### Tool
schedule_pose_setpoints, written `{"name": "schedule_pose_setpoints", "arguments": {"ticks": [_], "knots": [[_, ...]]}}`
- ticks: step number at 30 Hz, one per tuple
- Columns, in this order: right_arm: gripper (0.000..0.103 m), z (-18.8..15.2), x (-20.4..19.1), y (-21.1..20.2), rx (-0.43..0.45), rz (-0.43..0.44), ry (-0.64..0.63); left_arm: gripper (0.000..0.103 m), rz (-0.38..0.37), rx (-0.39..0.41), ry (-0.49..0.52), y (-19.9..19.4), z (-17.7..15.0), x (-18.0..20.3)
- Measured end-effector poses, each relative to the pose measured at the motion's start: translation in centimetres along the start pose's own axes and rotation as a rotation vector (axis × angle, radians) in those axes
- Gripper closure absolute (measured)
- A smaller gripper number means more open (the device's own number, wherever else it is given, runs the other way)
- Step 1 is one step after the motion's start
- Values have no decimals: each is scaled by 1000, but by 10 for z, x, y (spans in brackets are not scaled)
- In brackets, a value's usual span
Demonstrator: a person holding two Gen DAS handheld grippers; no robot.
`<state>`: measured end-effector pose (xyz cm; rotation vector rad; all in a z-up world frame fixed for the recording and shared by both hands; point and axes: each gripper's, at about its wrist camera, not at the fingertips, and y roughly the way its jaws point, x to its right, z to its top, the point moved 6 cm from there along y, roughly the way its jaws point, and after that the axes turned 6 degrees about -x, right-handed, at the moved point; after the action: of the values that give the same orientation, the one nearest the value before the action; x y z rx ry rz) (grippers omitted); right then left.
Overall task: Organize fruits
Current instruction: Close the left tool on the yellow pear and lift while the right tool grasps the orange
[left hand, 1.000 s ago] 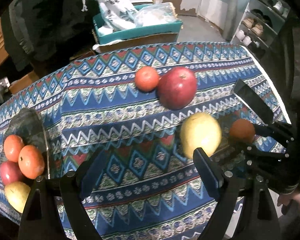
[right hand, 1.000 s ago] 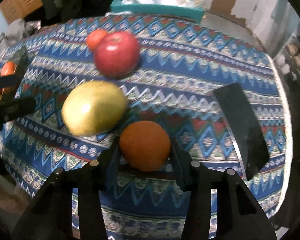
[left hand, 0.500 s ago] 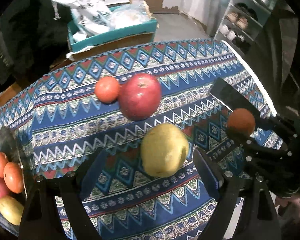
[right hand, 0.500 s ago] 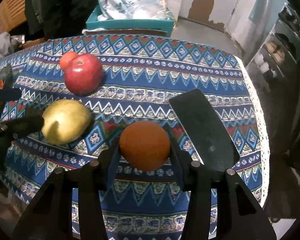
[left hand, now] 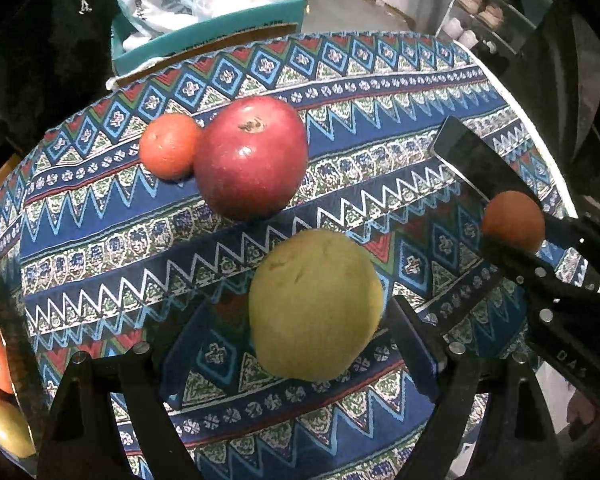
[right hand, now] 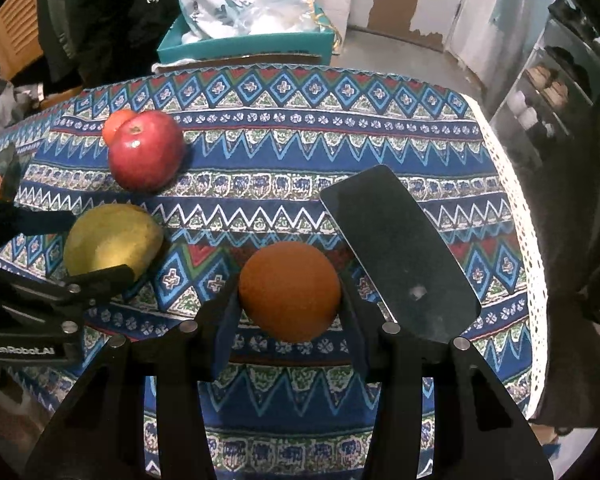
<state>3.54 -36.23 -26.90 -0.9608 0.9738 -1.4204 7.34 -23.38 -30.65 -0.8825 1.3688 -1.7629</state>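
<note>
A: Left wrist view: half a second ago the yellow pear [left hand: 314,306] sat ahead of the fingers; now it fills the gap. The left gripper [left hand: 296,344] is spread wide, its right finger just beside the pear's 3 o'clock side, its left finger well clear. It has hold of nothing yet.

B: And the other fruit?

A: A red apple [left hand: 252,156] at 12 o'clock touches a tangerine [left hand: 168,150]. At 9 o'clock, a glass plate [left hand: 4,320] carries fruit already gathered.

B: Right wrist view?

A: The right gripper [right hand: 288,312] is closed on an orange [right hand: 289,291], pinched from both sides. A second ago the orange sat low by the tablecloth [right hand: 300,152]; now it looks lifted, beside a black phone [right hand: 400,252] at 2 o'clock.

B: Meaning?

A: I judge one fruit is picked and ready to carry, while the pear is lined up for the left's grasp.
</note>
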Motion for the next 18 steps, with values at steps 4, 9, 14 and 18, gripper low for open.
{"name": "schedule_pose_setpoints", "arguments": {"ticks": [4, 9, 14, 18], "knots": [[57, 1, 2, 3, -1, 10, 9, 21, -10, -2, -4, 6, 0, 1], [57, 1, 1, 5, -1, 12, 10, 35, -22, 0, 26, 7, 1, 9], [57, 1, 0, 6, -1, 10, 5, 35, 12, 16, 57, 6, -2, 14], [57, 2, -1, 3, 10, 8, 0, 35, 18, 23, 56, 0, -5, 12]]}}
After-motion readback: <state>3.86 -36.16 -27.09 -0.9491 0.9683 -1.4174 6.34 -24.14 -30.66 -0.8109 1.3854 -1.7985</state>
